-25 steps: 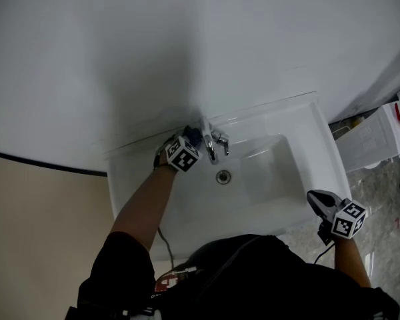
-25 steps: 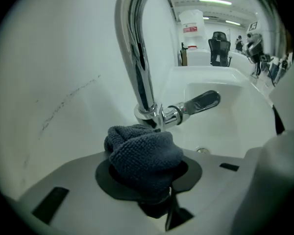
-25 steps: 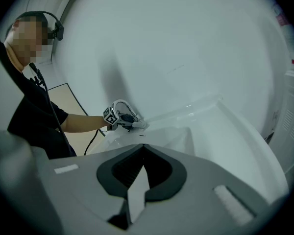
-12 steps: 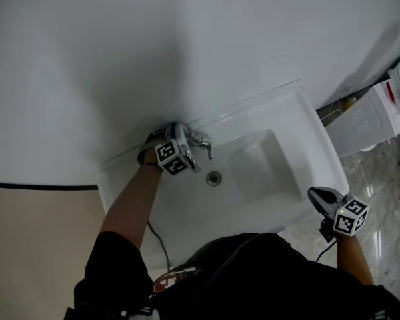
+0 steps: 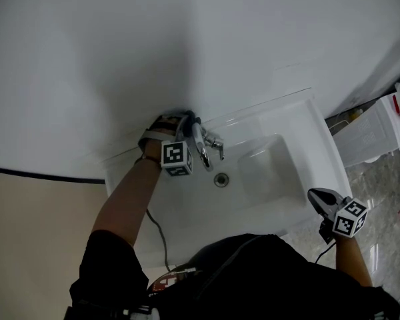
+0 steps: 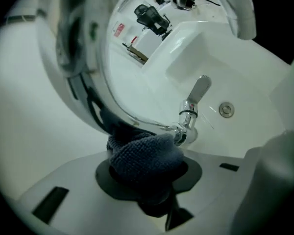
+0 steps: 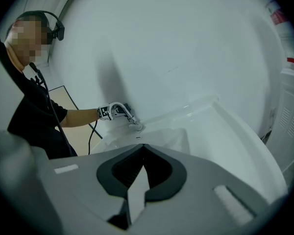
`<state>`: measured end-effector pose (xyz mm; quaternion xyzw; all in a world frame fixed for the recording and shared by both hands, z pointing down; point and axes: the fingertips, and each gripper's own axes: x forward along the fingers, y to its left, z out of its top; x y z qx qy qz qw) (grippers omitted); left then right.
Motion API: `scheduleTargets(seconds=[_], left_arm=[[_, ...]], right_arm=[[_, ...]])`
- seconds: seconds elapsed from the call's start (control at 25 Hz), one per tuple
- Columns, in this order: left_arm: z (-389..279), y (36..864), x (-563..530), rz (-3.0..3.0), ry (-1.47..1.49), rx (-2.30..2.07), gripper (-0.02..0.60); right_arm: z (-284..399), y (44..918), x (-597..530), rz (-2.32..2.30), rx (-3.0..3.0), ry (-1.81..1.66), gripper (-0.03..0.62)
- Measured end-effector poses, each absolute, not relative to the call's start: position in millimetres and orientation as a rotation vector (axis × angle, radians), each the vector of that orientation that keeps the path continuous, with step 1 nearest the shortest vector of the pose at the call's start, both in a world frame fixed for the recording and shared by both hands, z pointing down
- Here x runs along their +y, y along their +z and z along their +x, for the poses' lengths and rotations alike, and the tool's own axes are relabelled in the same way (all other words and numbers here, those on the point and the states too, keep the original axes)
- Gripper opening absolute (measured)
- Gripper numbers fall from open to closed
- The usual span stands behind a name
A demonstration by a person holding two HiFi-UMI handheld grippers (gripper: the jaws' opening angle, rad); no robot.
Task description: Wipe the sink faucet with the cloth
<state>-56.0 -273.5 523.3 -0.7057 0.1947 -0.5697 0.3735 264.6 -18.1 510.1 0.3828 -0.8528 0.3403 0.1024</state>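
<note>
The chrome faucet [image 5: 203,147] stands at the back rim of the white sink [image 5: 300,145]. My left gripper [image 5: 180,135] is at the faucet's left side, by the top of its curved spout. In the left gripper view the gripper [image 6: 147,168] is shut on a bunched dark blue cloth [image 6: 144,153], which presses against the curved spout [image 6: 137,119] just above the faucet's base [image 6: 183,131]. The lever handle [image 6: 200,91] and drain [image 6: 226,109] lie beyond. My right gripper [image 5: 322,199] hangs off the sink's front right corner, shut and empty [image 7: 137,180].
A white wall rises right behind the sink. A white ribbed cabinet [image 5: 370,135] stands to the right, over a marbled floor [image 5: 387,192]. A cable [image 5: 161,235] trails down from my left arm. The far faucet [image 7: 123,110] shows in the right gripper view.
My left gripper has risen along the faucet and rolled, carrying the cloth from beside the spout toward its top and back. The right gripper has stayed put.
</note>
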Motion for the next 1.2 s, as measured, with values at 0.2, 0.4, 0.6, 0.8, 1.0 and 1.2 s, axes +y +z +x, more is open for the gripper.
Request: scheduleTargets(seconds=[0.2, 0.4, 0.6, 0.8, 1.0, 1.2], left_arm=[[-52.9, 477.7, -265.4, -1.625, -1.384, 0.422, 0.117], [-44.7, 442.9, -240.8, -1.450, -1.365, 0.355, 0.117], [-32.1, 410.2, -211.8, -1.286, -1.287, 0.317, 0.117], [-22.8, 409.5, -179.9, -1.322, -1.286, 0.325, 0.117], [-22.6, 413.5, -161.2, -1.331, -1.283, 0.371, 0.117], [-22.3, 420.1, -146.5, -1.360, -1.279, 0.418, 0.117]], right_arm=[[257.2, 502.4, -14.3, 1.122, -2.528, 0.985, 0.002], [255.2, 497.1, -11.0, 1.110, -2.543, 0.971, 0.002], [248.6, 493.0, -8.8, 1.095, -2.559, 0.967, 0.002], [237.8, 488.7, -7.2, 1.049, -2.586, 0.954, 0.002], [223.7, 488.7, -10.1, 1.003, -2.607, 0.937, 0.001], [218.7, 489.3, -6.3, 0.982, -2.595, 0.935, 0.002]])
